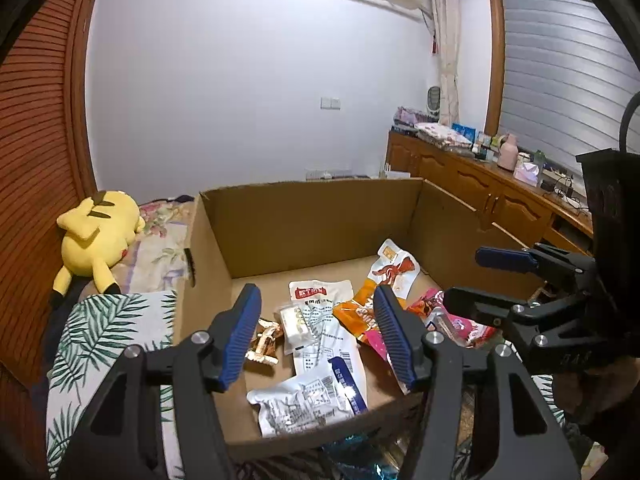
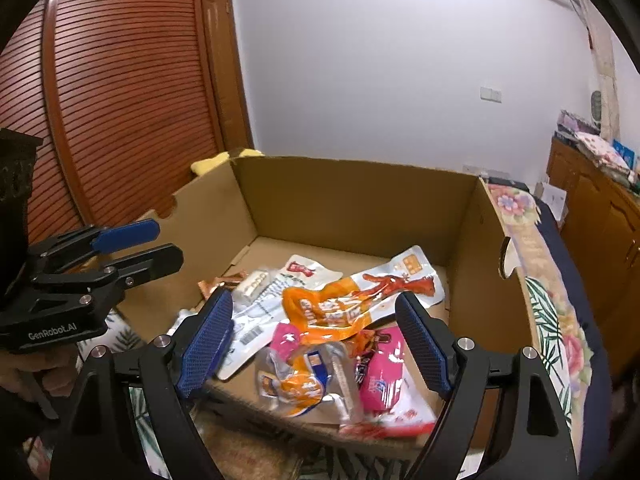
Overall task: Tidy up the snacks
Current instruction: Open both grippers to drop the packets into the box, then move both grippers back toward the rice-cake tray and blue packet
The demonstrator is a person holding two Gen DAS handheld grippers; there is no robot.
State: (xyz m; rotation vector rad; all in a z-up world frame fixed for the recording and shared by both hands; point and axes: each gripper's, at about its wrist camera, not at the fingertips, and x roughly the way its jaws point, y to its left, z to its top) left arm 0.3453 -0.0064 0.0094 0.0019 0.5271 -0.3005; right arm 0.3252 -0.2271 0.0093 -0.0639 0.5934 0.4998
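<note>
**Snack packets in the open box**

The cardboard box sits on a bed and holds about 8 snack packets: white pouches, an orange pack and a pink pack. The left hand-held gripper hangs over the box's near edge, jaws apart and grasping nothing. The right hand-held gripper is likewise released, spread wide above the pile. A yellow plush lies left of the box.

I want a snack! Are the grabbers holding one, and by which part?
No. The left gripper and right gripper are both open over the cardboard box, holding nothing.
</note>
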